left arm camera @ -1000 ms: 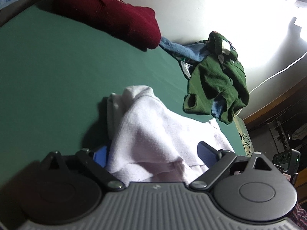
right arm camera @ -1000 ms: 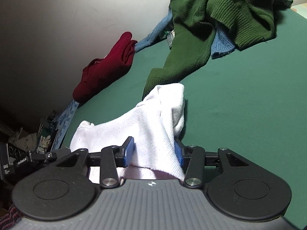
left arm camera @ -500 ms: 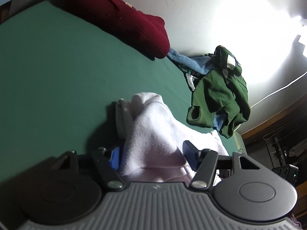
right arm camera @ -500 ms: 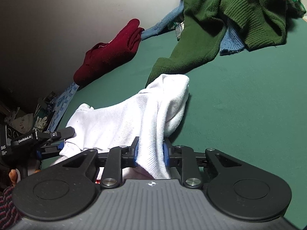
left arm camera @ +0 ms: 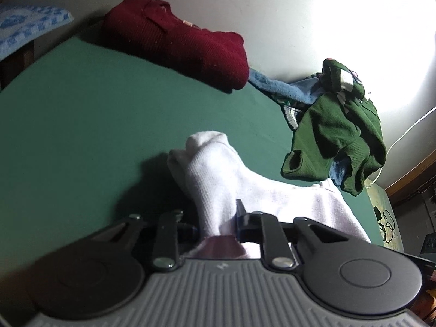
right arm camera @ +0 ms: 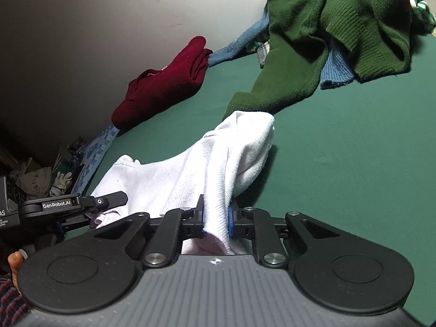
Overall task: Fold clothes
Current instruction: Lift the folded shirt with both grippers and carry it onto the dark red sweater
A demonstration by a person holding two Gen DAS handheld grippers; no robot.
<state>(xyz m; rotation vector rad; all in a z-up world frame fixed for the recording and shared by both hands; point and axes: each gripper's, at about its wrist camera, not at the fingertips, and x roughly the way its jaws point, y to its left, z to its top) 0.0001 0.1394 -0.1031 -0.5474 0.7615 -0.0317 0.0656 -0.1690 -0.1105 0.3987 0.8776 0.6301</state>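
On the green table (left arm camera: 81, 109), white garment (left arm camera: 218, 174) pinched between left tongs (left arm camera: 216, 222), right tongs (right arm camera: 215, 218) likewise.

Left wrist view: low over green table (left arm camera: 81, 114), looks forward along left gripper (left arm camera: 216, 224) fingers, very near white garment (left arm camera: 218, 174); wall beyond at 12 o'clock. Right wrist view: same low stance behind right gripper (right arm camera: 216, 219), same garment (right arm camera: 190, 169) close. Shared: red sweater (left arm camera: 177, 43) at 11 (right arm camera: 163, 87) in both, green sweater (left arm camera: 340, 133) at 2, (right arm camera: 327, 41) at 1. Left gripper (right arm camera: 73, 207) visible at 9 in right view.
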